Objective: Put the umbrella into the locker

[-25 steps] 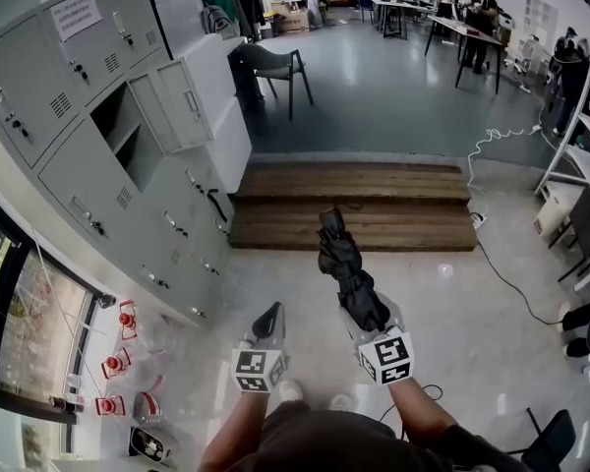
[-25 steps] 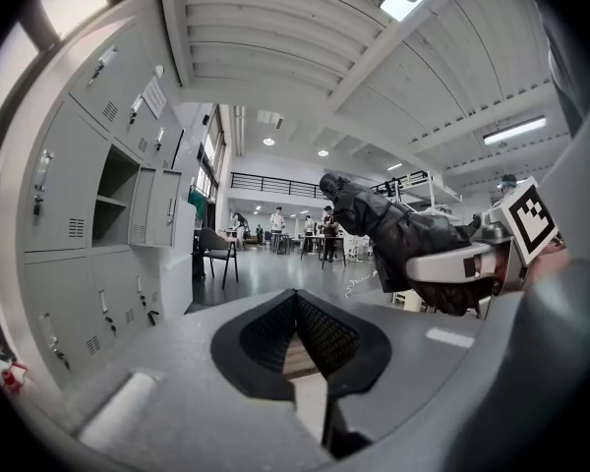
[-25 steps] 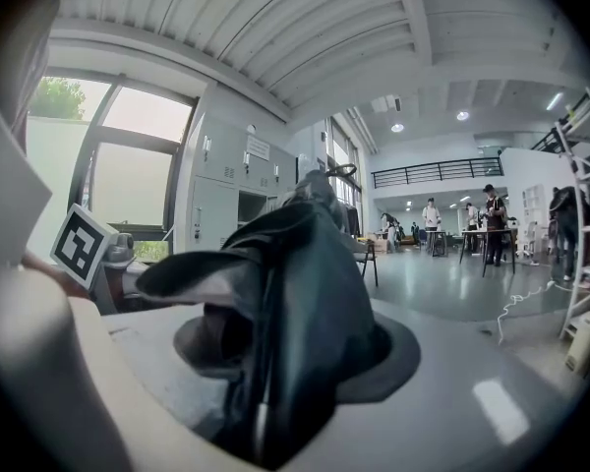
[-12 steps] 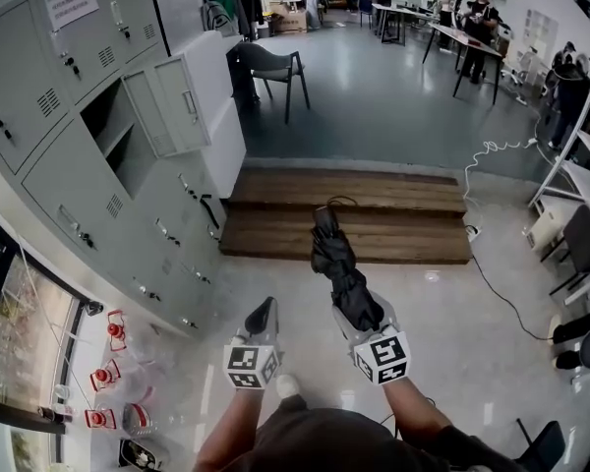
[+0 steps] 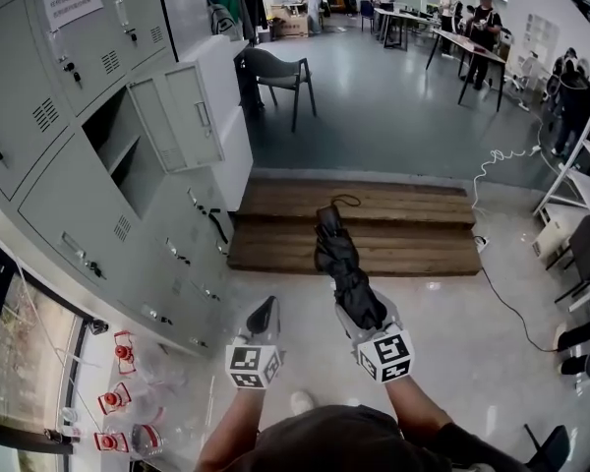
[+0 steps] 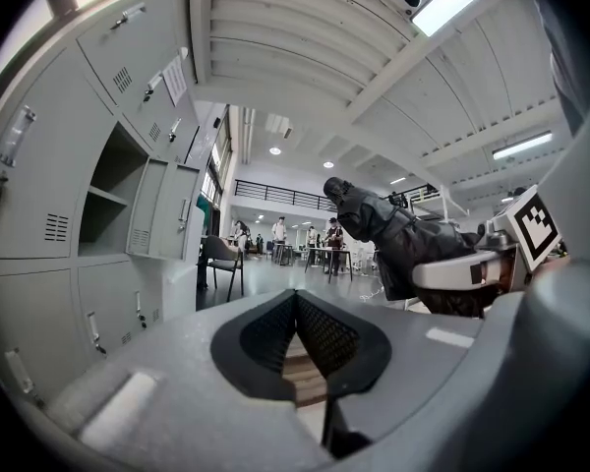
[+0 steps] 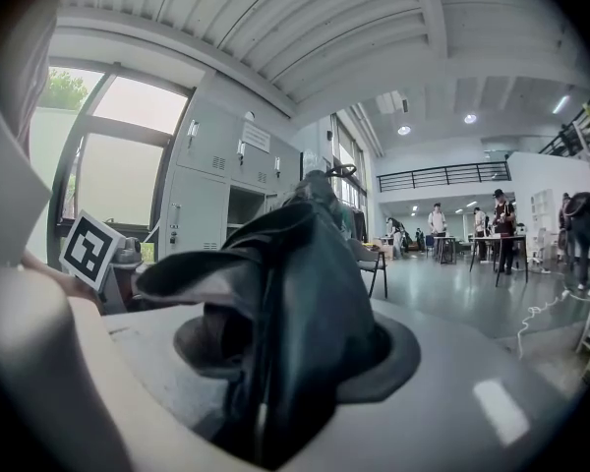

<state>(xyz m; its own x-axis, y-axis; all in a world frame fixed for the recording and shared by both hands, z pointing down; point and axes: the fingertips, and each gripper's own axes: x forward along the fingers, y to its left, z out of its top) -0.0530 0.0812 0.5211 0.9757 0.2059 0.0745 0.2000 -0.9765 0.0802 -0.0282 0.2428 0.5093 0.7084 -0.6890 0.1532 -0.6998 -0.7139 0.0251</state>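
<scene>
A folded black umbrella (image 5: 342, 268) points forward, away from me, with my right gripper (image 5: 367, 320) shut on its rear part. In the right gripper view the umbrella (image 7: 297, 264) fills the space between the jaws. My left gripper (image 5: 266, 314) is level beside it, to its left, shut with nothing in it; its pads (image 6: 296, 298) meet at the tip. The grey locker bank runs along the left. One locker (image 5: 118, 150) stands open, its door (image 5: 182, 116) swung outward, ahead and to the left of both grippers. The same open locker (image 6: 106, 205) shows a shelf inside.
A low wooden platform (image 5: 374, 226) lies across the floor just ahead. Beyond it stand a dark chair (image 5: 277, 71) and tables with people (image 5: 467, 23). A white cable (image 5: 500, 157) and shelving (image 5: 582, 155) are at the right. A window with red items (image 5: 118, 401) is at the lower left.
Both grippers and I have advanced along the lockers toward the wooden platform. The open locker sits nearer in view. The umbrella stays in the right gripper as before.
</scene>
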